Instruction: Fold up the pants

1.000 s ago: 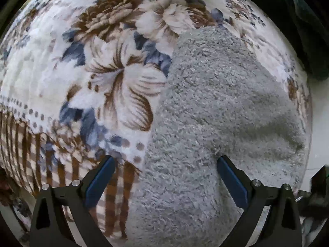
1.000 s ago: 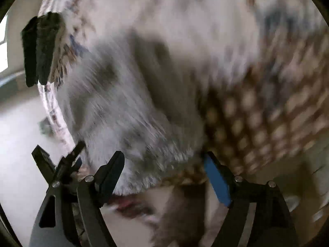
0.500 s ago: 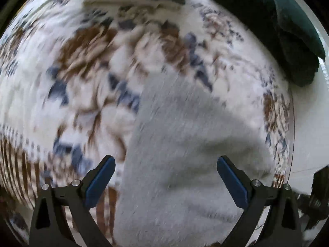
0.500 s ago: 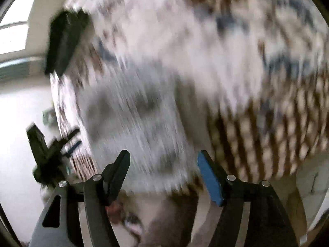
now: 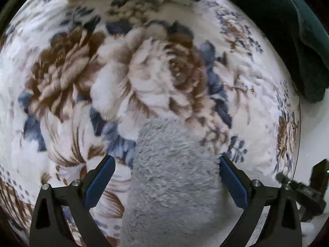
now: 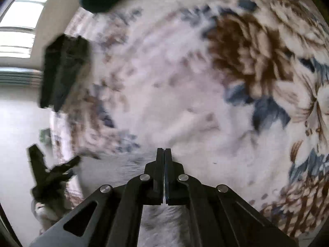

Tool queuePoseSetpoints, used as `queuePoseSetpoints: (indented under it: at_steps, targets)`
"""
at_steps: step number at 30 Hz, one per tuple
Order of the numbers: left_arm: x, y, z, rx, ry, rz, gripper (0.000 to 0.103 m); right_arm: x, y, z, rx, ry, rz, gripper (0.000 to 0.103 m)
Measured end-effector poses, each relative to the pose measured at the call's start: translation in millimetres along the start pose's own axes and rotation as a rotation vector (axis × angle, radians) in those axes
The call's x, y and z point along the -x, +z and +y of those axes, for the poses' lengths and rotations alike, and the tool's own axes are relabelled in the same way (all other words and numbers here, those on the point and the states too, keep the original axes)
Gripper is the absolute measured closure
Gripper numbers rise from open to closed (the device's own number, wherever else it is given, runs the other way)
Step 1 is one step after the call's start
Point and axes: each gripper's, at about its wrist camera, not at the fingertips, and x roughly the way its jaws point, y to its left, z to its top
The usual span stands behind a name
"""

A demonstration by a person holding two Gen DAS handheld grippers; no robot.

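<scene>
The pants [image 5: 174, 185], grey and fleecy, lie on a floral blanket [image 5: 144, 78]. In the left wrist view they fill the lower centre of the frame, running from the bottom edge up to a rounded end near mid-frame. In the right wrist view the pants [image 6: 115, 170] appear as a blurred grey patch at lower centre, partly hidden behind the fingers.

The left gripper [image 5: 166, 177] has its jaws spread wide, released. The pants lie between the two blue pads [image 5: 98, 181]. The right pad sits at the edge of the fabric; whether it touches cannot be told.

The right gripper [image 6: 164, 154] has its jaws clenched together, pad against pad. No cloth shows between the tips; whether any is pinched lower down cannot be told.

Dark green cloth [image 5: 287, 30] lies on the blanket at the upper right of the left view. A dark folded item [image 6: 63, 72] rests at the blanket's edge, left of the right view. A pale floor [image 6: 18, 127] shows at the left.
</scene>
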Motion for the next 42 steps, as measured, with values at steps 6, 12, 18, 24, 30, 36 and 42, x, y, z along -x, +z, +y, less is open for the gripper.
queuePoseSetpoints:
  at_steps: [6, 12, 18, 24, 30, 36, 42]
  targets:
    - [-8.6, -7.7, 3.6, 0.01, -0.021, 0.025, 0.002, 35.3, -40.0, -21.2, -0.082, 0.089, 0.003, 0.04]
    - [-10.7, -11.8, 1.4, 0.013, -0.04, 0.028, 0.002, 40.9, -100.7, -63.7, -0.237, 0.21, 0.062, 0.019]
    - [2.5, -23.1, 1.6, 0.01, -0.059, 0.022, 0.002, -9.2, -163.0, -72.1, -0.366, 0.287, 0.175, 0.081]
    - [16.5, -30.0, 9.5, 0.04, -0.088, 0.012, 0.002, -1.7, -169.7, -70.4, -0.41, 0.667, 0.05, 0.085]
    - [28.7, -53.0, 2.4, 0.054, -0.173, 0.002, 0.002, -11.6, -167.6, -77.0, -0.354, 0.145, 0.135, 0.035]
    - [33.8, -75.6, 4.4, 0.013, -0.207, -0.026, 0.002, 5.6, -144.4, -50.8, -0.252, 0.161, -0.008, 0.009]
    - [5.3, -81.9, 24.9, 0.024, -0.211, 0.037, 0.002, -79.4, -116.8, -63.0, -0.296, 0.368, 0.158, 0.009]
